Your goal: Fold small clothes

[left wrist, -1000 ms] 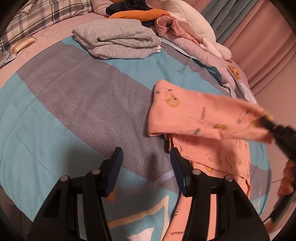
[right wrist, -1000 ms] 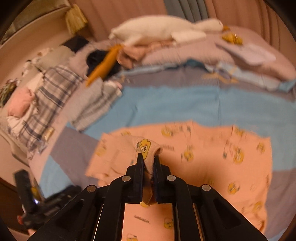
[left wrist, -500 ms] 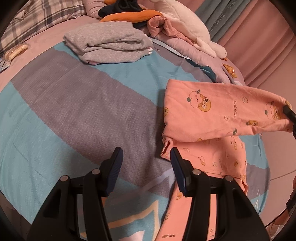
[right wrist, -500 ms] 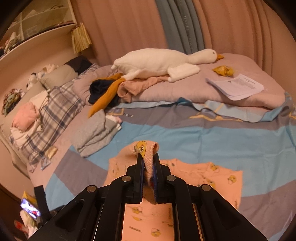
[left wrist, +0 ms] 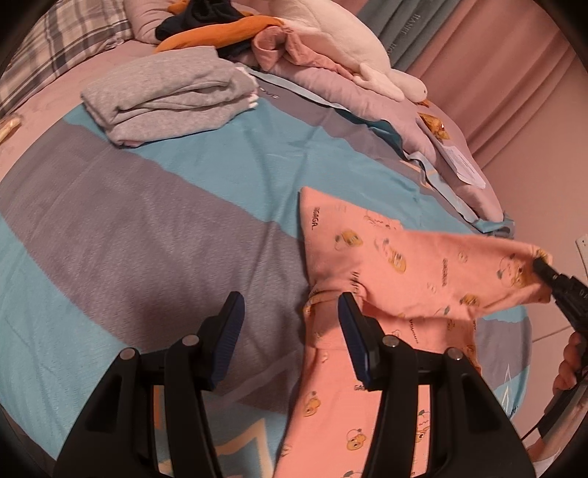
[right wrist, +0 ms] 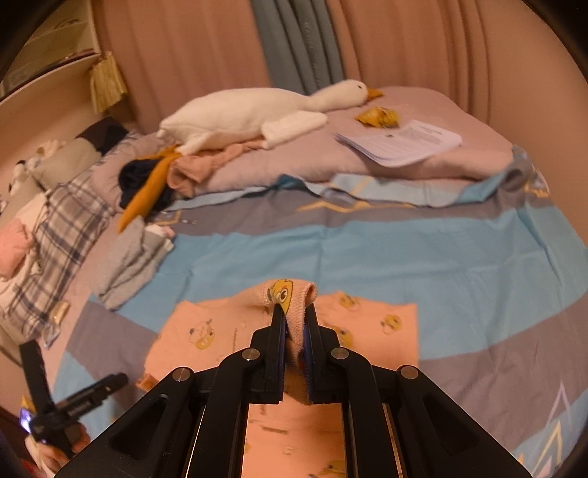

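Observation:
A small pink garment [left wrist: 397, 272] printed with yellow ducks lies on the striped blue-and-grey bedspread [left wrist: 154, 220]. My right gripper [right wrist: 294, 320] is shut on a bunched edge of the pink garment [right wrist: 290, 294] and holds that part lifted, stretched out above the rest of the cloth. In the left wrist view the right gripper [left wrist: 544, 266] shows at the far right edge with the fabric pulled taut toward it. My left gripper [left wrist: 290, 316] hovers open over the bedspread, its right finger [left wrist: 354, 331] beside the garment's lower part, with nothing between the pads.
A folded grey garment [left wrist: 172, 95] lies at the back left of the bedspread. Behind it are an orange and dark clothes heap [left wrist: 217, 29], a white plush goose [right wrist: 257, 110], papers [right wrist: 400, 141] on a pink quilt and a plaid pillow [right wrist: 55, 235].
The right gripper has drawn the held part of the pink garment to the right and outward, unfolding it. The left gripper has shifted over the bed, staying open.

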### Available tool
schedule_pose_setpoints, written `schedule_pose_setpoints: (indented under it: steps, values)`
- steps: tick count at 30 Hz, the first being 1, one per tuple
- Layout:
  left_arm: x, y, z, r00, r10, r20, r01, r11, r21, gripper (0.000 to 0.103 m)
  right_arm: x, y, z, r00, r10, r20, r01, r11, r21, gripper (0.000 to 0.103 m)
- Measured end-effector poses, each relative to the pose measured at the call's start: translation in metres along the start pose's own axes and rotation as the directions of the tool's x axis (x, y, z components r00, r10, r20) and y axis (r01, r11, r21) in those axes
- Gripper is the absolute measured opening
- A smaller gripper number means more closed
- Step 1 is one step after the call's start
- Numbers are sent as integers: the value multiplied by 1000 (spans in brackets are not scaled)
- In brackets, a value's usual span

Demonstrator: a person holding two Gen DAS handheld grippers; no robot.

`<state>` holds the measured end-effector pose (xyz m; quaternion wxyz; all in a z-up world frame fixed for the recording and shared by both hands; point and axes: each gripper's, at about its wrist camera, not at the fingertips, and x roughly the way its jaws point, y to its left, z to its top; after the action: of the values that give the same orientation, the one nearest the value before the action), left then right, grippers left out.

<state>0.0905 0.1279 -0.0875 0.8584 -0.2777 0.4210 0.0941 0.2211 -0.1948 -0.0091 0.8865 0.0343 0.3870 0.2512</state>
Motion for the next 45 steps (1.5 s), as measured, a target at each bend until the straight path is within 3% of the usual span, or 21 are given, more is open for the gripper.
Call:
schedule_pose_setpoints:
  steps: [11,23,38,43,45]
  values:
    - [30,-26,-1,997,-31,-73,35,998,59,52,21,-39,-18,997,-34,-63,38,997,63,9]
    - [74,-28,-9,987,39,-156,-27,996,83,47,44,-72,-38,990,-58,-126,73,991,112,9]
    - [79,-21,-10,988,31,-148,-22,998,60,49,72,-94,-55,978,-90,-188,116,984,133,9]
    - [79,-22,-10,989,37,-142,-29,998,61,49,58,-110,-53,977,-130,-168,162,968,192,9]
    - [79,-23,-11,989,38,-140,-30,998,61,49,48,-116,-52,980,-120,-159,154,963,220,19]
